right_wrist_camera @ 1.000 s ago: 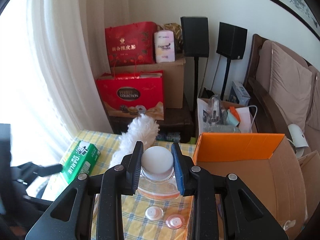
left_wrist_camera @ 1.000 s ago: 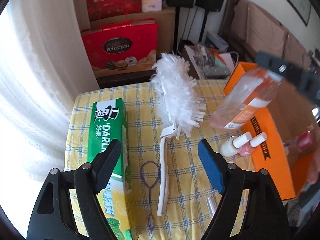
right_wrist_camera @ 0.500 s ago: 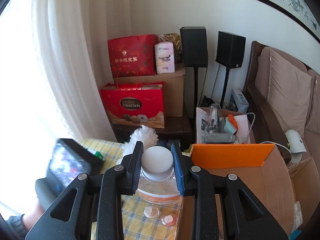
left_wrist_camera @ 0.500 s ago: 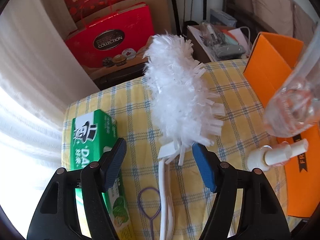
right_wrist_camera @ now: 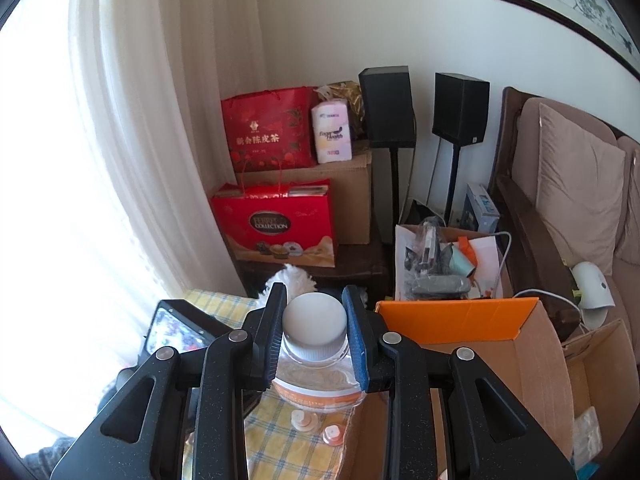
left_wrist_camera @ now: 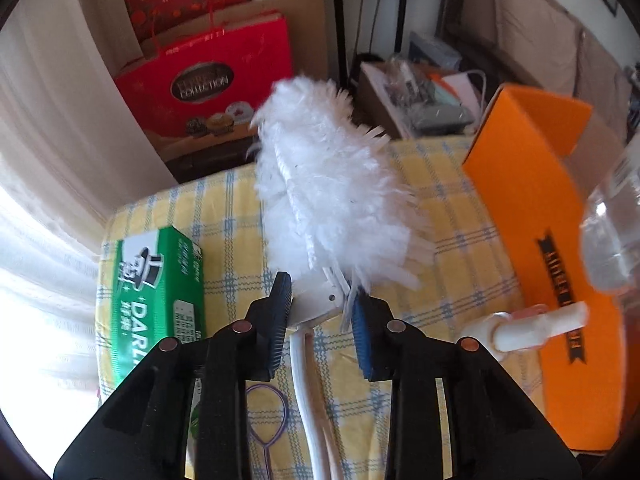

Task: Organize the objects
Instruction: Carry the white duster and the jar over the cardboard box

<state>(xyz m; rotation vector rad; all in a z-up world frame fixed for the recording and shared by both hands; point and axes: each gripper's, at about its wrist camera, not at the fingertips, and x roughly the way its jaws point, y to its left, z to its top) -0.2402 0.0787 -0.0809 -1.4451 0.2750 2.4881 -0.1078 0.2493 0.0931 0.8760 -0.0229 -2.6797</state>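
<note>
Left claw (left_wrist_camera: 320,312) has just been closing and its jaws now pinch the white neck of the feather duster (left_wrist_camera: 324,200), whose fluffy head fans out ahead of the claw over the yellow checked desk (left_wrist_camera: 460,208), with a green toothpaste box (left_wrist_camera: 156,292) lying to its left. Right claw (right_wrist_camera: 314,332) is clamped on the white cap of a clear bottle (right_wrist_camera: 314,380), held above the desk just left of the open orange cardboard box (right_wrist_camera: 472,344).

A white fluffy duster (left_wrist_camera: 328,184) lies ahead of my left tool, its handle running back between the jaws. The clear, white-capped bottle (right_wrist_camera: 314,344) hangs tilted in my right tool, beside the orange box (right_wrist_camera: 472,320).
</note>
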